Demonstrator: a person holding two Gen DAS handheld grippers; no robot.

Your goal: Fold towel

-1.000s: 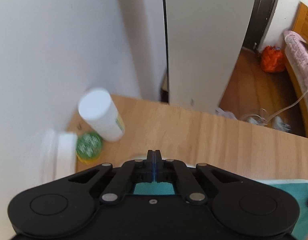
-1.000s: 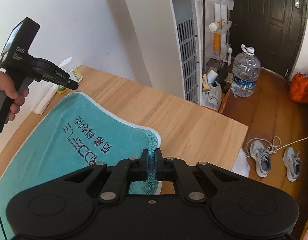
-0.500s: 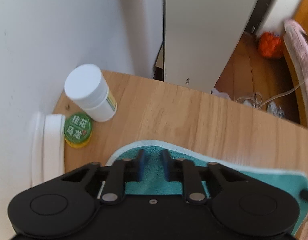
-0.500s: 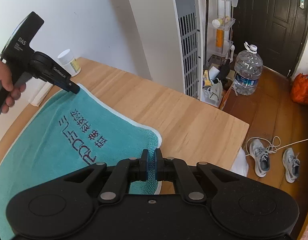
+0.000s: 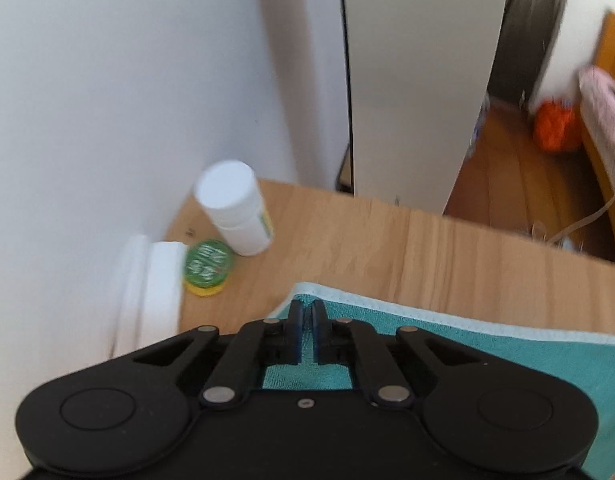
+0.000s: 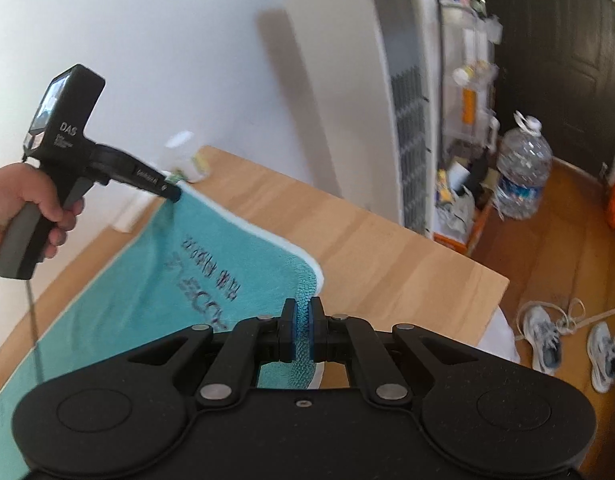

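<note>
Where half a second ago the left gripper point(image 5: 306, 312) stood with its jaws apart over the far left corner of the teal towel point(image 6: 243, 264), those jaws have now drawn in to a narrow slit at that corner; the right wrist view shows its tip touching the cloth and the corner raised off the wooden table point(image 6: 387, 264), so it seems to have taken hold, though the pinch itself is blurred. The right gripper point(image 6: 303, 320) stays clamped on the far right corner, teal pile showing between its fingers. With both far corners held, the lift for the first fold looks to be starting. Most of the towel lies flat, printed side up. Beyond the left corner stand a white bottle point(image 5: 235, 208), a green-lidded tin point(image 5: 207, 266) and a white roll point(image 5: 151, 288) against the wall.
</note>
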